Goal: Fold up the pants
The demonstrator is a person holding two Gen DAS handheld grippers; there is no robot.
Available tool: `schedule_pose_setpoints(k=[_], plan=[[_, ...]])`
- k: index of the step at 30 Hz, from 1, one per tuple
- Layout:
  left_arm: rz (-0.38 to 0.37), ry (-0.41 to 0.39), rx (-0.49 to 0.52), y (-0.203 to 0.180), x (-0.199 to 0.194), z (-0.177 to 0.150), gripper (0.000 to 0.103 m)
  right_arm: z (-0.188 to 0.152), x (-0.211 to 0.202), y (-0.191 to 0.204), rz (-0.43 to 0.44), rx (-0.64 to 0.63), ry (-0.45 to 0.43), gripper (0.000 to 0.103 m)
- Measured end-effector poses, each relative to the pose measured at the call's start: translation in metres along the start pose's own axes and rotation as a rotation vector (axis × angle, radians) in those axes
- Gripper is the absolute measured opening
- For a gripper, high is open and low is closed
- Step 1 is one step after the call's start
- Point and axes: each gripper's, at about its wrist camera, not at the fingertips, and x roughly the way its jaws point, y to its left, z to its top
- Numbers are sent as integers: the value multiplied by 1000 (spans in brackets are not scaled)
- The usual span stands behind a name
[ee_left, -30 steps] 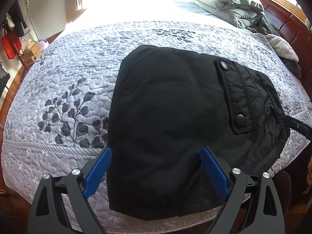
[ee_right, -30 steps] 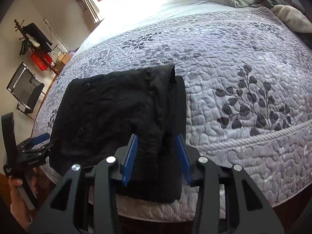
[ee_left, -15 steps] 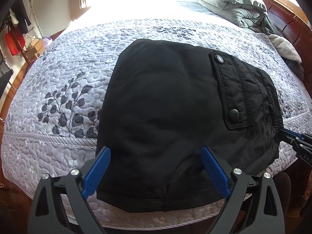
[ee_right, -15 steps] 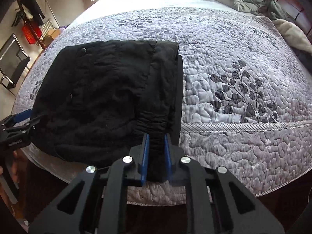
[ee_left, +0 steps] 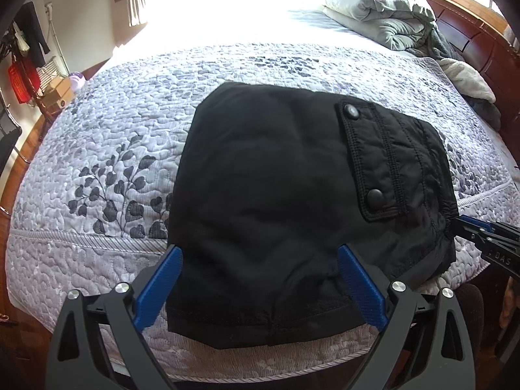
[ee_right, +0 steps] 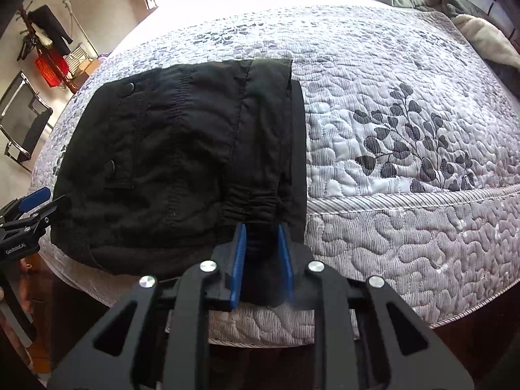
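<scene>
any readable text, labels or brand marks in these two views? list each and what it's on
"GenRoboLAI" as best it reads, small white print: on the black body of the left gripper at the left edge of the right wrist view.
"DAS", cut off by the frame edge: on the black body of the right gripper in the left wrist view.
Black pants, snap buttons, quilt: no text visible.
Red crate by the wall: too small to tell.

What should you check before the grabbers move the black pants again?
1. Pants folded into a bundle on the quilt: ok.
2. Left gripper jaws wide, pants edge between them ungripped: ok.
3. Right gripper jaws opening, waistband cloth between them: cannot tell if released.
4. Bundle's near edge overhangs the bed edge: not ok.
5. Pocket flap snapped flat: ok.
</scene>
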Motion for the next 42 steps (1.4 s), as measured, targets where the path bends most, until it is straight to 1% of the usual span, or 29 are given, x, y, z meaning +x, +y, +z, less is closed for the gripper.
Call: schedule_pose_setpoints(k=[1,2,3,5,9,11,13,14,17,20,22,24,26,27,30,32,34,37,39,42], plan=[[-2,-10,4,1,-5,1,97,1,-5,-2,20,9,-13,54],[-6,-20,8,1,-9,2,97,2,-9,-3,33,14,-29,58],[-4,-26,12,2,-12,4,97,3,-13,-4,46,18,-44,60],[6,-39,22,3,-16,6,97,7,-17,-8,64,33,-62,71],[33,-42,43,10,-13,10,99,20,-11,-20,88,71,-75,74],[22,-20,48,16,-6,11,99,26,-3,-28,122,94,-68,74],[-45,36,45,27,6,12,99,31,7,-35,151,122,-54,74],[-103,74,30,35,13,13,99,33,12,-40,163,135,-46,74],[-226,164,-54,60,31,13,99,33,21,-47,176,156,-26,76],[-351,221,-145,88,45,15,99,29,27,-51,231,178,-12,82],[-387,245,-199,103,53,15,99,25,32,-55,251,193,0,82],[-381,257,-237,115,60,15,99,23,35,-58,249,202,12,83],[-382,252,-245,118,61,15,99,22,36,-60,257,205,15,83],[-371,245,-243,118,60,15,99,21,36,-58,257,206,13,84],[-322,204,-195,107,54,12,99,23,36,-58,238,195,13,87],[-313,191,-178,100,54,12,99,22,36,-58,229,185,12,88],[-343,203,-177,94,57,11,99,23,37,-57,227,178,17,88],[-403,246,-186,89,64,11,99,22,37,-55,232,173,20,88],[-390,238,-170,88,63,10,99,20,35,-55,244,172,22,88],[-409,248,-161,91,61,7,99,14,33,-59,271,182,33,88]])
